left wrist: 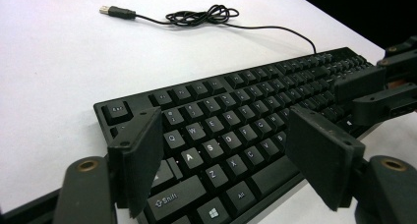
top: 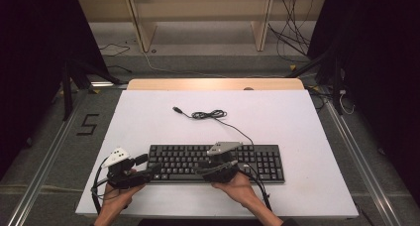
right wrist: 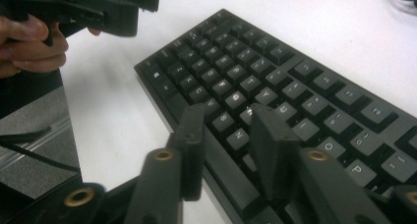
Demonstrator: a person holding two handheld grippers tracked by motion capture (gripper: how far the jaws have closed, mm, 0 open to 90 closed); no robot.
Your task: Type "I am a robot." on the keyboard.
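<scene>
Now the left gripper (left wrist: 226,160) hangs over the keyboard (top: 218,161) at its left end, fingers wide. Right gripper (right wrist: 231,150) at mid-keyboard, fingers narrow, gripping nothing. Worktop (top: 148,117) white.

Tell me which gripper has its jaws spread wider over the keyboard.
The left gripper: its jaws stand wide apart above the keyboard's left end, while the right gripper's jaws sit much closer together.
</scene>
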